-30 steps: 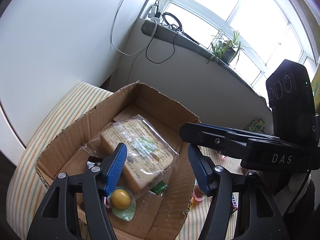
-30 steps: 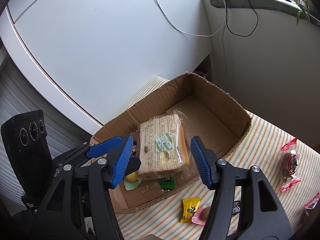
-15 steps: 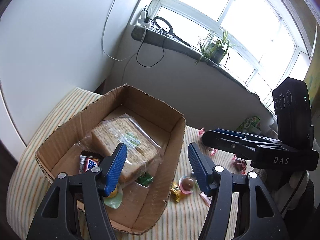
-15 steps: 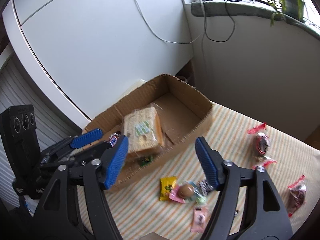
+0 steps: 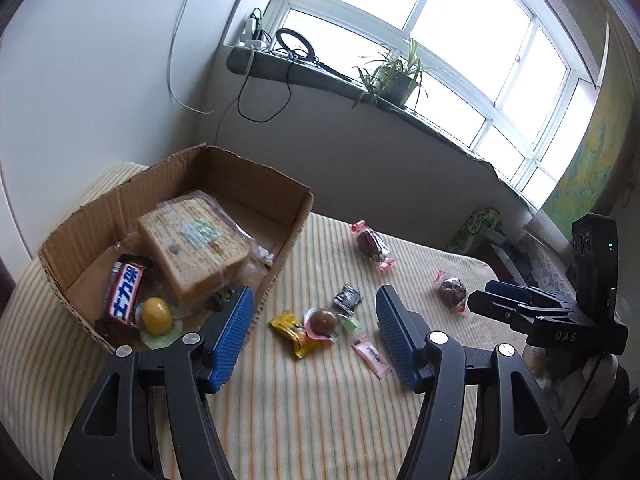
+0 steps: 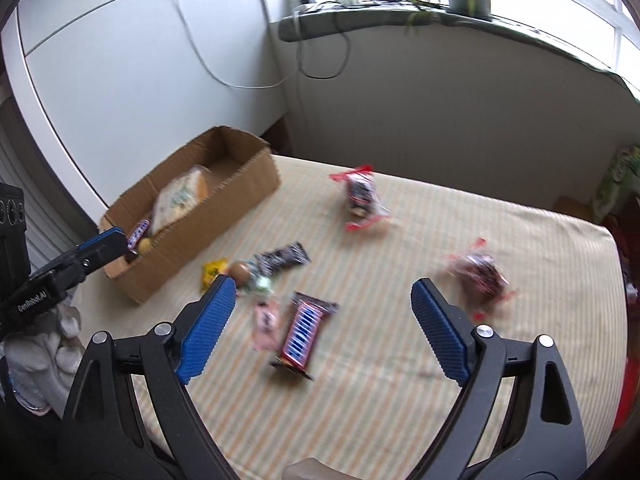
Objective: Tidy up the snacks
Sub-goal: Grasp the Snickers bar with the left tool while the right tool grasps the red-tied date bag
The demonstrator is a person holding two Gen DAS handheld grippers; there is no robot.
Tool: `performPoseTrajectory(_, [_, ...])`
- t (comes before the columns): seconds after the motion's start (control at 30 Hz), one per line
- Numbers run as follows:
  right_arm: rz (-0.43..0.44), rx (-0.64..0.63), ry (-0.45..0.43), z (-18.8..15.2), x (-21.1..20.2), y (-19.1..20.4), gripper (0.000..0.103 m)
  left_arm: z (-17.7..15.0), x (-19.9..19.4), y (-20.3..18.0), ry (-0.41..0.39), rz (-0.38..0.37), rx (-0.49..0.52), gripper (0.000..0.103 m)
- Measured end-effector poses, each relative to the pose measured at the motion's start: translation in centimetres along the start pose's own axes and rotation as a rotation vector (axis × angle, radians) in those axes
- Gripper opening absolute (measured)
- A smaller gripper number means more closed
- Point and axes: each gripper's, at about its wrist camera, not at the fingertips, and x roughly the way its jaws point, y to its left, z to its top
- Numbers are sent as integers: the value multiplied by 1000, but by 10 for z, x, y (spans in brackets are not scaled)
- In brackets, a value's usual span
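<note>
A cardboard box (image 5: 294, 222) (image 6: 224, 216) stands at the left of a striped table. It holds a wrapped bread loaf (image 5: 192, 248), a chocolate bar (image 5: 126, 296) and a yellow jelly cup (image 5: 155, 315). On the cloth lie a yellow candy (image 5: 292, 330), a brown jelly cup (image 5: 322, 320), a pink sachet (image 5: 372, 356), a black packet (image 5: 347, 298) and two red-ended wrapped cakes (image 5: 372, 245) (image 5: 452, 291). My left gripper (image 5: 314, 336) hangs open above the small sweets. My right gripper (image 6: 320, 320) is empty with its jaws opening, above a blue-striped bar (image 6: 304, 330).
The table's striped cloth (image 6: 440, 360) stretches right of the box. A white cabinet (image 6: 120, 60) stands behind the box, with a window ledge carrying cables and a potted plant (image 5: 394, 76). A green packet (image 5: 476, 226) sits off the far right edge.
Both grippers have swung right, away from over the box and out above the loose snacks. The right gripper's jaws have spread wider. The loaf stays in the box.
</note>
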Motion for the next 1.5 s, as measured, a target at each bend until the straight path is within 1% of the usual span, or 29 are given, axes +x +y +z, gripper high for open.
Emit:
performPoseTrajectory(0.1, [-22, 34, -17, -19, -10, -22, 92, -11, 5, -16, 20, -13, 21, 63])
performPoseTrajectory(0.2, [-80, 27, -29, -31, -15, -42, 92, -20, 14, -31, 48, -34, 34, 63])
performPoseTrajectory(0.33, [-127, 25, -37, -36, -12, -64, 92, -33, 29, -51, 89, -57, 59, 63])
performPoseTrajectory(0.53, [-132, 60, -33, -33, 2, -100, 92, -48, 50, -71, 144, -73, 72, 63])
performPoseTrajectory(0.73, [-142, 45, -25, -26, 25, -111, 91, -56, 68, -90, 182, -71, 104, 63])
performPoseTrajectory(0.8, [-144, 30, -15, -23, 32, -110, 85, -57, 74, -97, 191, -68, 125, 63])
performPoseTrajectory(0.93, [-148, -4, -5, -17, 44, -107, 84, -58, 86, -106, 203, -34, 152, 62])
performPoseTrajectory(1.0, [-151, -20, -6, -14, 47, -105, 83, -59, 94, -109, 221, -24, 161, 56])
performPoseTrajectory(1.1, [-151, -40, 1, -9, 54, -104, 83, -61, 105, -111, 246, 2, 178, 52])
performPoseTrajectory(1.17, [-148, -50, 12, -7, 60, -104, 83, -62, 112, -110, 274, 2, 173, 51])
performPoseTrajectory(1.27, [-146, -55, 36, -5, 70, -106, 83, -64, 116, -106, 286, 4, 155, 43])
performPoseTrajectory(1.33, [-147, -59, 47, -5, 75, -107, 83, -64, 117, -105, 286, 4, 156, 40])
performPoseTrajectory(1.37, [-150, -61, 50, -5, 76, -107, 82, -64, 117, -104, 286, 5, 158, 39])
performPoseTrajectory(1.5, [-158, -64, 69, -6, 81, -107, 66, -64, 116, -104, 283, 14, 178, 32])
